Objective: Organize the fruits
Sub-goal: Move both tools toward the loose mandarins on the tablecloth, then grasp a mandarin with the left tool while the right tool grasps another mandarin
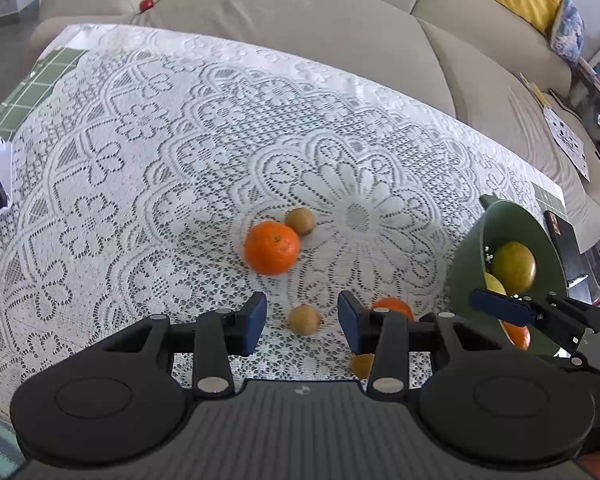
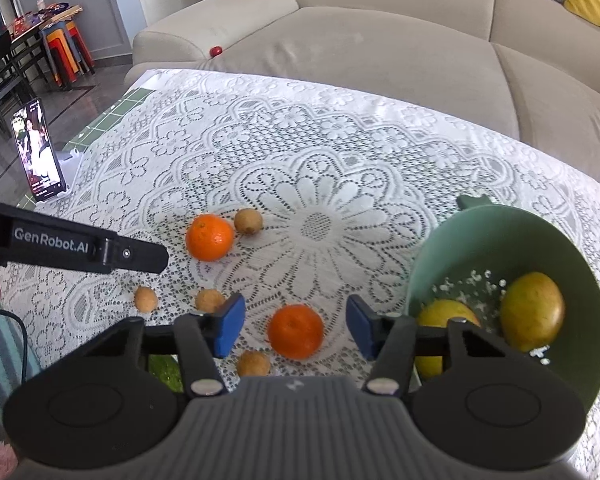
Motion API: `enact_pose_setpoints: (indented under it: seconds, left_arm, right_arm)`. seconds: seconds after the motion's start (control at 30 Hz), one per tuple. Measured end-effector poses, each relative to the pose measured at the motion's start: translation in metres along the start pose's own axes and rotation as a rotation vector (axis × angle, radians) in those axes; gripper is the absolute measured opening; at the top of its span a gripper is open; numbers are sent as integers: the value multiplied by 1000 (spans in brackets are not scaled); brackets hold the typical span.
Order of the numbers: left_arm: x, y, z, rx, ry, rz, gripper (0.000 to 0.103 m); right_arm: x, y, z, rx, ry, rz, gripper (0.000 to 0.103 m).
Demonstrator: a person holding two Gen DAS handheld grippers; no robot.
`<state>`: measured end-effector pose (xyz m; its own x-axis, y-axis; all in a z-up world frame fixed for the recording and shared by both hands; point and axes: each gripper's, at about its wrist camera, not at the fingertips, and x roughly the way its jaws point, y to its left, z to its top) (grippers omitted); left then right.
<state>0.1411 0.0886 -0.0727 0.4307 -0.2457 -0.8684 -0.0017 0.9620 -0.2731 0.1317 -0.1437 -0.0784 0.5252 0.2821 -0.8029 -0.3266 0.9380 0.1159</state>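
Note:
On the white lace tablecloth [image 2: 300, 152], my right gripper [image 2: 295, 331] stands open around an orange [image 2: 296, 331], with gaps on both sides of it. My left gripper [image 1: 303, 322] is open too, and a small brown fruit [image 1: 305, 320] lies between its blue pads without touching them. A second orange [image 1: 272, 247] lies further out beside another small brown fruit [image 1: 301, 221]. The green bowl [image 2: 460, 248] at the right holds two yellow-green fruits [image 2: 532, 316]. More small brown fruits [image 2: 146, 299] lie near the front left.
A phone on a stand [image 2: 40, 152] is at the table's left edge. A beige sofa [image 2: 380, 60] runs behind the table with a small red ball [image 2: 216, 51] on it. A dark flat object [image 1: 560, 232] lies beyond the bowl.

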Motion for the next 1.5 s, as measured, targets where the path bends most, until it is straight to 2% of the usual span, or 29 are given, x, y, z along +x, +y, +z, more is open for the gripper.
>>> enact_pose_setpoints:
  seconds: [0.27, 0.33, 0.53, 0.73, 1.2, 1.43, 1.5]
  left_arm:
    - [24, 13, 7, -28, 4, 9, 49]
    - [29, 11, 10, -6, -2, 22, 49]
    - [46, 6, 16, 79, -10, 54, 49]
    - [59, 3, 19, 141, -9, 82, 55]
    - [83, 8, 23, 95, 21, 70, 56]
    - [87, 7, 24, 90, 34, 76, 56]
    - [87, 6, 24, 96, 36, 74, 53]
  right_arm:
    - [29, 5, 9, -9, 34, 15, 46]
    - [36, 4, 10, -2, 50, 19, 42]
    - [56, 2, 8, 3, 109, 13, 41]
    - [68, -3, 3, 23, 147, 10, 40]
    - [76, 7, 1, -77, 156, -41, 41]
    - [83, 5, -2, -63, 184, -27, 42]
    - [83, 5, -2, -62, 185, -27, 42]
